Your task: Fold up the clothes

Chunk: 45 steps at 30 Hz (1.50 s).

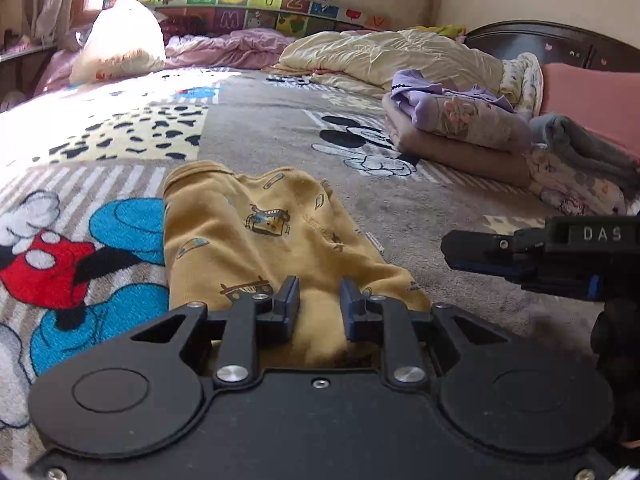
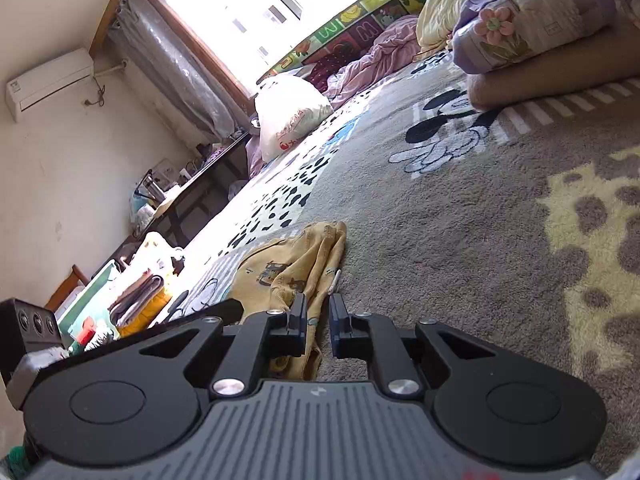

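Left wrist view looks down on a yellow printed garment [image 1: 256, 236] lying on the cartoon-patterned blanket [image 1: 256, 128], running from six o'clock toward eleven o'clock in a narrow, lengthwise-doubled shape. The left gripper [image 1: 319, 308] hovers over the near end with its jaws a moderate gap apart; yellow cloth shows through the gap, but whether the pads touch it cannot be told. The right gripper [image 1: 472, 254] enters at three o'clock, side-on, off the garment's right edge.

Right wrist view shows the same garment [image 2: 296, 264] at about eleven o'clock from the right gripper [image 2: 318, 320], whose jaws stand slightly parted. The garment's edge lies under its left finger [image 2: 298, 316], though no grip on it can be made out; the right finger sits over bare blanket.

A stack of folded clothes [image 1: 460, 128] sits well apart at two o'clock. Judging from this, the yellow piece looks partly folded, with both tools placed at its near end either to take hold for another fold or having just let go after one. If another fold is due, it would call for both jaws closing on the near corners together and carrying them toward the far hem.

The garment's nearest edge is hidden beneath both tool bodies, and its kind, shirt or trousers, is hard to judge.
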Motion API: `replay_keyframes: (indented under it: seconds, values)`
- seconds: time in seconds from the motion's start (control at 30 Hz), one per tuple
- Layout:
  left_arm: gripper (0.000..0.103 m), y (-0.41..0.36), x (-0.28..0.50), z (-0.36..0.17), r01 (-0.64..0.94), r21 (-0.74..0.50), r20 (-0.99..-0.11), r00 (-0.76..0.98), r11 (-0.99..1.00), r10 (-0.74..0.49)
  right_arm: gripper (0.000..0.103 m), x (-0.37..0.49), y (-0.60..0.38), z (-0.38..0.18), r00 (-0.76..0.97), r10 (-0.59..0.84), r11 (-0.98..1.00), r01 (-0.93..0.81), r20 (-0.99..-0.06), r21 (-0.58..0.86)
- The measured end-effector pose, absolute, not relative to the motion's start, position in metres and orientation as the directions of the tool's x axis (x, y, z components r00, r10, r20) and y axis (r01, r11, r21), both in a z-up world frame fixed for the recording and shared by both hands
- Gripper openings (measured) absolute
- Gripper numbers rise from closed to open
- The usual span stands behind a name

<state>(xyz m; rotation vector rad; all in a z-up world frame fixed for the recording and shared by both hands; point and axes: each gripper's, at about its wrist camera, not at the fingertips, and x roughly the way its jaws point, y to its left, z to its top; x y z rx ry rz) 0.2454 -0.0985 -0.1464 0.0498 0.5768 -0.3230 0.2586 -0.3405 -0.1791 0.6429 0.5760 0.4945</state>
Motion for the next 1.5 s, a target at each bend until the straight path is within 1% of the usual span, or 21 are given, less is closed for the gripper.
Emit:
replay_keyframes:
  seconds: [0.13,0.23,0.27,0.33,0.37,0.4,0.43,0.5,0.6,0.77,0.87,0.9,0.97,1.07,1.13,1.23,1.33,1.37,1.4,1.43,1.5]
  values:
    - [0.021,-0.107,0.239,-0.117,0.325,-0.052,-0.488,0.817,0.944,-0.307,0.029,0.266,-0.349,-0.188,0.735,0.594,0.651,-0.200,-0.327,0.733]
    - [0.021,-0.129,0.249,-0.139,0.357,0.009,-0.577,0.765,0.934,-0.287,0.032,0.267,-0.348,-0.187,0.735,0.595,0.651,-0.205,-0.325,0.731]
    - [0.024,-0.135,0.252,-0.146,0.373,0.020,-0.597,0.749,0.928,-0.288,0.032,0.267,-0.349,-0.187,0.736,0.596,0.647,-0.201,-0.322,0.736]
    - [0.025,-0.137,0.249,-0.139,0.403,0.049,-0.602,0.742,0.914,-0.295,0.033,0.268,-0.351,-0.189,0.737,0.596,0.634,-0.189,-0.318,0.750]
    - [0.026,-0.135,0.244,-0.134,0.422,0.053,-0.594,0.742,0.905,-0.311,0.034,0.269,-0.352,-0.191,0.737,0.596,0.627,-0.181,-0.317,0.758]
    - [0.032,-0.131,0.237,-0.129,0.443,0.045,-0.574,0.745,0.895,-0.339,0.035,0.270,-0.353,-0.192,0.736,0.597,0.624,-0.176,-0.318,0.762]
    - [0.034,-0.126,0.229,-0.125,0.464,0.039,-0.555,0.747,0.885,-0.367,0.035,0.270,-0.352,-0.192,0.732,0.601,0.621,-0.176,-0.320,0.763]
    - [0.034,-0.114,0.215,-0.118,0.469,0.024,-0.533,0.753,0.883,-0.386,0.043,0.270,-0.349,-0.190,0.722,0.614,0.621,-0.192,-0.319,0.760]
    - [0.034,-0.071,0.204,-0.109,0.354,-0.136,-0.489,0.788,0.926,-0.373,0.054,0.268,-0.337,-0.185,0.704,0.632,0.637,-0.234,-0.324,0.735]
    - [0.035,0.006,0.212,-0.126,0.072,-0.511,-0.508,0.778,0.856,-0.369,0.060,0.271,-0.310,-0.184,0.688,0.620,0.688,-0.247,-0.376,0.683]
    - [0.035,0.023,0.214,-0.143,-0.004,-0.674,-0.485,0.757,0.738,-0.438,0.059,0.274,-0.293,-0.184,0.685,0.600,0.733,-0.262,-0.414,0.628]
    - [0.036,0.026,0.215,-0.148,-0.030,-0.713,-0.479,0.750,0.701,-0.455,0.052,0.273,-0.292,-0.185,0.681,0.603,0.732,-0.265,-0.415,0.628]
    - [0.036,0.025,0.223,-0.162,-0.102,-0.736,-0.527,0.707,0.669,-0.472,0.037,0.271,-0.294,-0.191,0.673,0.614,0.715,-0.253,-0.412,0.652]
    - [0.030,0.014,0.224,-0.161,-0.081,-0.677,-0.564,0.695,0.731,-0.446,0.030,0.269,-0.302,-0.197,0.672,0.629,0.677,-0.227,-0.391,0.700]
    - [0.025,0.011,0.219,-0.154,-0.073,-0.657,-0.577,0.690,0.751,-0.437,0.028,0.266,-0.300,-0.198,0.674,0.626,0.679,-0.226,-0.391,0.698]
    - [0.024,0.017,0.198,-0.145,-0.080,-0.681,-0.582,0.663,0.728,-0.471,0.026,0.260,-0.305,-0.199,0.661,0.649,0.643,-0.213,-0.377,0.735]
    - [0.030,0.018,0.174,-0.154,-0.044,-0.672,-0.604,0.610,0.739,-0.512,0.026,0.239,-0.309,-0.193,0.623,0.676,0.633,-0.217,-0.394,0.743]
    - [0.038,0.021,0.170,-0.157,-0.013,-0.664,-0.595,0.614,0.747,-0.518,0.026,0.234,-0.310,-0.192,0.624,0.669,0.642,-0.212,-0.403,0.737]
    - [0.041,0.027,0.171,-0.157,0.000,-0.667,-0.578,0.630,0.745,-0.518,0.026,0.228,-0.311,-0.192,0.624,0.663,0.651,-0.207,-0.413,0.730]
    - [0.041,0.033,0.176,-0.155,-0.002,-0.674,-0.565,0.645,0.738,-0.515,0.027,0.223,-0.311,-0.191,0.626,0.655,0.660,-0.202,-0.423,0.724]
    - [0.043,0.044,0.189,-0.154,-0.003,-0.696,-0.539,0.663,0.718,-0.519,0.034,0.216,-0.313,-0.188,0.647,0.627,0.682,-0.187,-0.434,0.707]
